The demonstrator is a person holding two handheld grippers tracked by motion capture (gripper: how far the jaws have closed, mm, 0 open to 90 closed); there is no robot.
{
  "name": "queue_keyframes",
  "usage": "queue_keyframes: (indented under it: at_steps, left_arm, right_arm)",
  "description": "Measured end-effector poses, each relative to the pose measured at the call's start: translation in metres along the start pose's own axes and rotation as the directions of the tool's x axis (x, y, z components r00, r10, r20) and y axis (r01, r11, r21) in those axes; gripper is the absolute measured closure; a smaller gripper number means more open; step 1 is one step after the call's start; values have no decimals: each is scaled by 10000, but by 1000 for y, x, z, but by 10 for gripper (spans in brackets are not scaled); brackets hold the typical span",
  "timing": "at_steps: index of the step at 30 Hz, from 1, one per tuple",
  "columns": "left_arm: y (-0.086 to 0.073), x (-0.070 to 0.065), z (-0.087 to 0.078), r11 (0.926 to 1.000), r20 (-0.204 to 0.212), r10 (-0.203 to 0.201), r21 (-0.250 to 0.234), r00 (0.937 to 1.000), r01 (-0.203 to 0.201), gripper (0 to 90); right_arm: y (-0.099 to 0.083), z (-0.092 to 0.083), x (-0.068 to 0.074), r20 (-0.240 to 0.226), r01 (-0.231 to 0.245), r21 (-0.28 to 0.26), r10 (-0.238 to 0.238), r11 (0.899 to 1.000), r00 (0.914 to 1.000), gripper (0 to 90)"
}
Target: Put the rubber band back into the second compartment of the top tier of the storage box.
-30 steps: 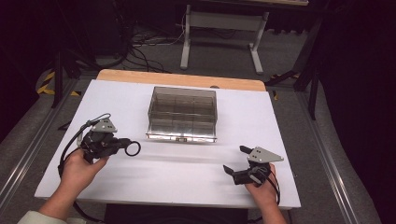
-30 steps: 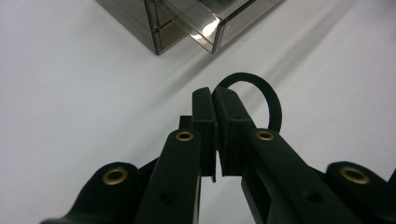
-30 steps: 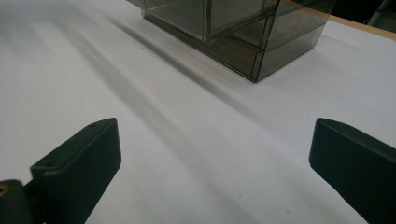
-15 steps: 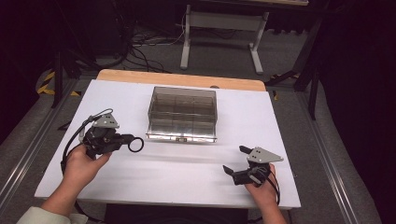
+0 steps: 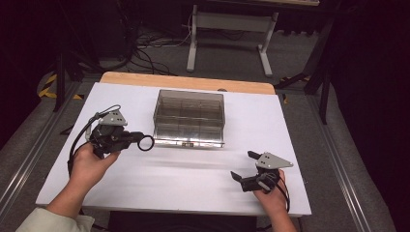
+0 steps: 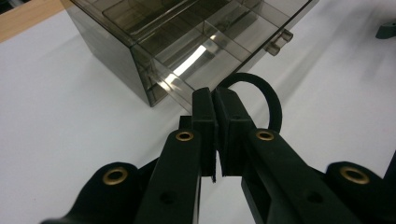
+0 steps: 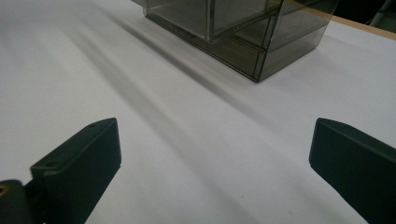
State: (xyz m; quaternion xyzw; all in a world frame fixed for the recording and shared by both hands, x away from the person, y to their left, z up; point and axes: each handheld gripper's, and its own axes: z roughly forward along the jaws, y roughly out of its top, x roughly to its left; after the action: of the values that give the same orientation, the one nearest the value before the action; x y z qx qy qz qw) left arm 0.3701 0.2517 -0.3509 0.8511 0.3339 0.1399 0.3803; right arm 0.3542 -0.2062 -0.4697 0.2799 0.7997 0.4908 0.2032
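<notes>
A smoky clear plastic box [image 5: 189, 117] with inner compartments stands at the middle of the white table [image 5: 121, 104]. In the high view my left gripper [image 5: 138, 141] hovers just left of the box's front corner, shut on a black ring [image 5: 145, 142] that sticks out toward the box. In the left gripper view the ring [image 6: 273, 100] loops out past the pinched jaws, close to the box [image 6: 187, 42] and its front edge. My right gripper [image 5: 244, 166] rests near the table's front right with jaws wide open. Between them in the right gripper view lies bare table, the box [image 7: 243, 28] farther off.
A wooden strip [image 5: 188, 83] borders the table's far edge. Beyond it a white metal stand [image 5: 227, 29] and cables sit on the dark floor. Metal rails run along both sides of the table.
My left gripper has carried the black ring up and to the right, closer to the box's front left corner. The right gripper has stayed put.
</notes>
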Motion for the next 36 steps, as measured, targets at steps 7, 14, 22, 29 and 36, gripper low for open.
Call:
queue_keyframes:
  at_steps: [7,14,22,29,36]
  left_arm:
    - [10,-2,5,9998,61,143,-121,9999,-142,871]
    - [22,-8,14,9992,129,354,-163,9993,-352,871]
    - [35,-14,24,9984,227,534,-200,9983,-529,872]
    - [45,-18,34,9975,267,689,-180,9973,-684,871]
    - [54,-21,47,9968,350,790,-99,9963,-787,871]
  right_arm:
    - [0,0,0,-16,40,1,-40,10000,10000,27]
    - [0,0,0,-35,14,-15,-14,10000,10000,27]
    - [0,0,0,-51,31,-19,-31,10000,10000,27]
    - [0,0,0,-76,6,-30,-6,10000,10000,28]
    - [0,0,0,-78,35,-21,-35,10000,10000,27]
